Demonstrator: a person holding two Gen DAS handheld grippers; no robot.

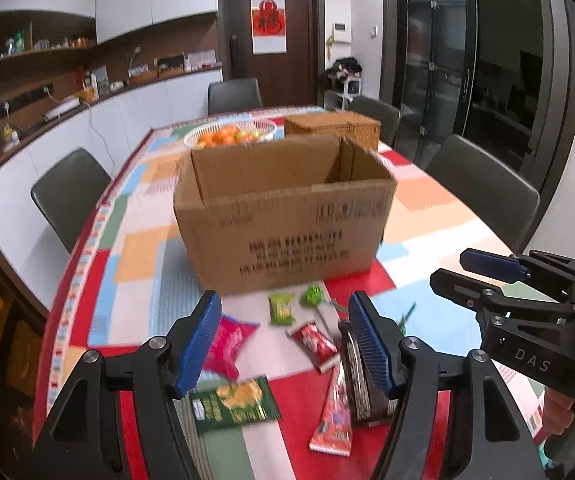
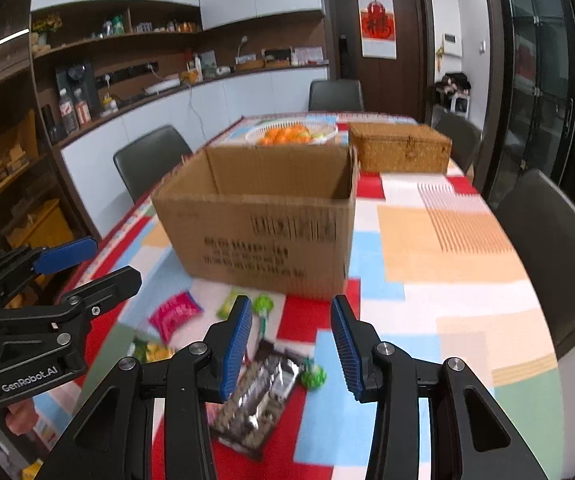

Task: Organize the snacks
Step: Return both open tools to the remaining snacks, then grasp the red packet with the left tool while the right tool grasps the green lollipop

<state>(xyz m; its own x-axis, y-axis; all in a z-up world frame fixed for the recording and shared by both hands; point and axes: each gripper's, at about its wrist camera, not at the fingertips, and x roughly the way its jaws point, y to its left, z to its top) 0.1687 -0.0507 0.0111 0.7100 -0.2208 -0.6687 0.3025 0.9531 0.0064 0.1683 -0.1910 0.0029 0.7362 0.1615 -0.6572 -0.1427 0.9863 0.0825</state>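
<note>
An open cardboard box stands mid-table; it also shows in the right wrist view. Snacks lie in front of it: a pink bag, a green packet, a red packet, a dark green packet, a long red packet, a green lollipop and a dark striped packet. My left gripper is open above them, empty. My right gripper is open and empty above a silvery dark packet, beside a green lollipop and a pink bag.
A white basket of oranges and a wicker box stand behind the cardboard box. Dark chairs ring the table with its colourful cloth. A counter with shelves runs along the left wall.
</note>
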